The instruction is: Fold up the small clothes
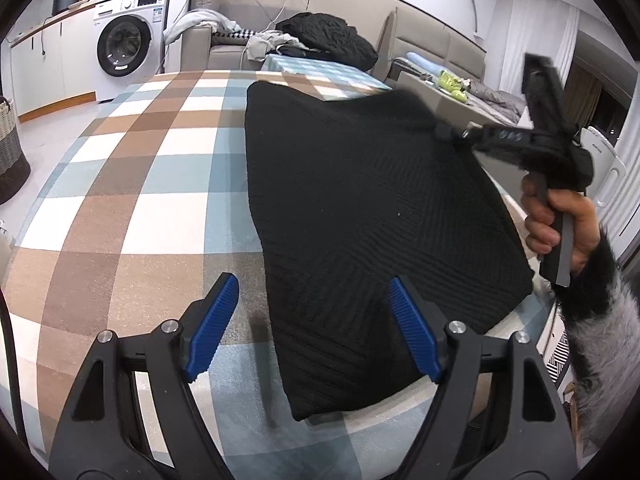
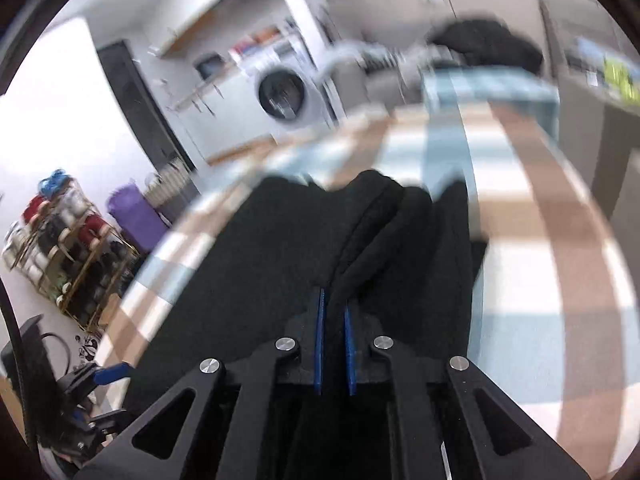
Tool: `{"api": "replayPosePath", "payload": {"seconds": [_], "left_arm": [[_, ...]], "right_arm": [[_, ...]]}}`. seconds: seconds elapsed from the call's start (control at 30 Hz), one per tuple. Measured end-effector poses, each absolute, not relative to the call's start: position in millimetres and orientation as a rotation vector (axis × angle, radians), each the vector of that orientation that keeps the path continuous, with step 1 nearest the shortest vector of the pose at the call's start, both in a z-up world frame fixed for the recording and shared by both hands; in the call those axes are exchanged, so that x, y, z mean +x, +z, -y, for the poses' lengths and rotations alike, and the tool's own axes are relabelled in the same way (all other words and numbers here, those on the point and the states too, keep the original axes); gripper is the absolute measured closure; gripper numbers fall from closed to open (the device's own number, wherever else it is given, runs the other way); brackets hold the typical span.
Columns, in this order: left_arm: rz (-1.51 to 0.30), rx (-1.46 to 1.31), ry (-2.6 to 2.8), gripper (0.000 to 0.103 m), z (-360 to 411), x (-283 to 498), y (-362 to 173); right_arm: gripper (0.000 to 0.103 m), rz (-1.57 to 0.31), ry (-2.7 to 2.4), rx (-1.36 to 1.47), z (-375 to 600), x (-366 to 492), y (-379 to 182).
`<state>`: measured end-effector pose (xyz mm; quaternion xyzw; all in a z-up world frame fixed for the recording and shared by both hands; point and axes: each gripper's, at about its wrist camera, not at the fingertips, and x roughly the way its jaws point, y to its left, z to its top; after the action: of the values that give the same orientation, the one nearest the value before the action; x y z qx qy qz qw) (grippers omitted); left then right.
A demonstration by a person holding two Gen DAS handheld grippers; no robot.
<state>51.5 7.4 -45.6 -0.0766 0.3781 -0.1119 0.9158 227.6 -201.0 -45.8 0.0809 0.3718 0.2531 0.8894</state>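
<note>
A black knitted garment lies spread on the checked table cover. My left gripper hovers open over its near left edge; one blue pad is above the cloth and the other above the cover, with nothing between them. At the right, a hand holds my right gripper, which pinches the garment's far right corner and lifts it. In the blurred right wrist view, the right gripper is shut on a raised fold of the black garment.
A washing machine stands at the back left beside white cabinets. A sofa behind the table holds a dark pile of clothes. A woven basket sits on the floor at the left. A shelf of shoes stands by the wall.
</note>
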Motion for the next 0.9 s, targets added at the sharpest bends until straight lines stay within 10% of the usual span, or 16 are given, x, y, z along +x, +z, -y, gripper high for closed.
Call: {"api": "replayPosePath", "payload": {"seconds": [0.9], "left_arm": [[-0.797,-0.139,-0.230,0.027,-4,55,-52]], "right_arm": [[0.095,-0.857,0.296,0.303,270,147,-78]]}}
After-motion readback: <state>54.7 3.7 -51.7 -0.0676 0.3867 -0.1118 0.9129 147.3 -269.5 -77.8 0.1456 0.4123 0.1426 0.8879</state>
